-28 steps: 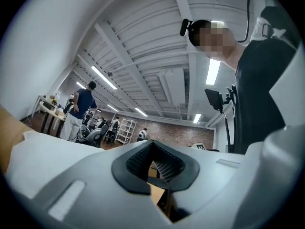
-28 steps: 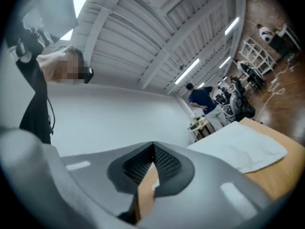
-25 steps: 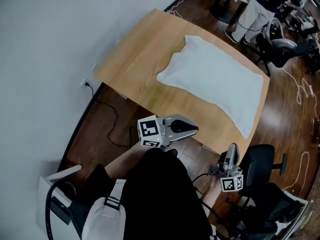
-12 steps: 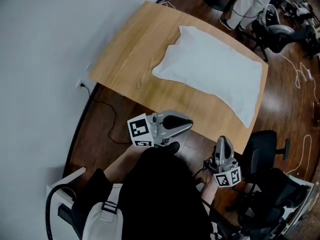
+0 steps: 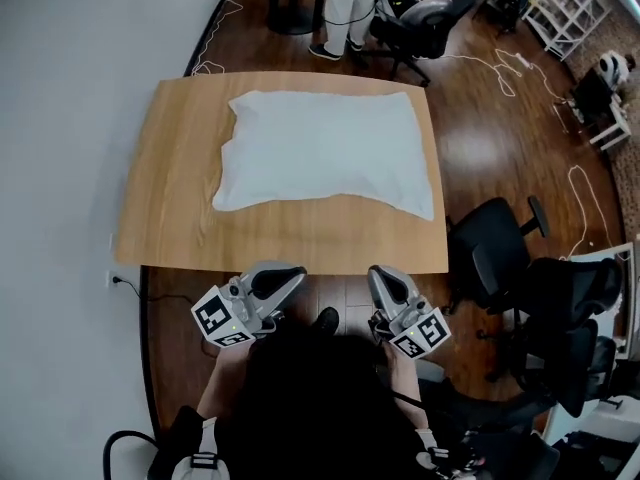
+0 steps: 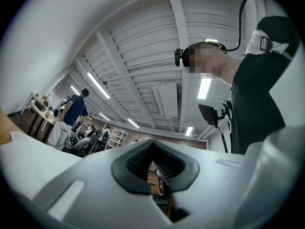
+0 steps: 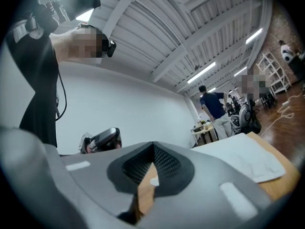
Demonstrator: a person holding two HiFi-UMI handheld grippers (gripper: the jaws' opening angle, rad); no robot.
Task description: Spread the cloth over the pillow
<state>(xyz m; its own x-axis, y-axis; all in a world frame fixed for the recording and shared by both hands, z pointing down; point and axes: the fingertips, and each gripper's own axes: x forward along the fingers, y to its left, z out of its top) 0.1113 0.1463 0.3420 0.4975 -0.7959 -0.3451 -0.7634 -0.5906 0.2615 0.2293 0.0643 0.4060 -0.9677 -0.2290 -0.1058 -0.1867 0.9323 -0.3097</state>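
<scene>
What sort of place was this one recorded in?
Probably an open office or lab workspace: a wooden table, black swivel chairs beside it, loose cables on the floor, and strip lights under an exposed-beam ceiling.

matt wooden table (white cloth on it).

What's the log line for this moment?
left tongs: shut, empty | right tongs: shut, empty | white pillow: flat on wooden table, untouched | both tongs: short of table's near edge
</scene>
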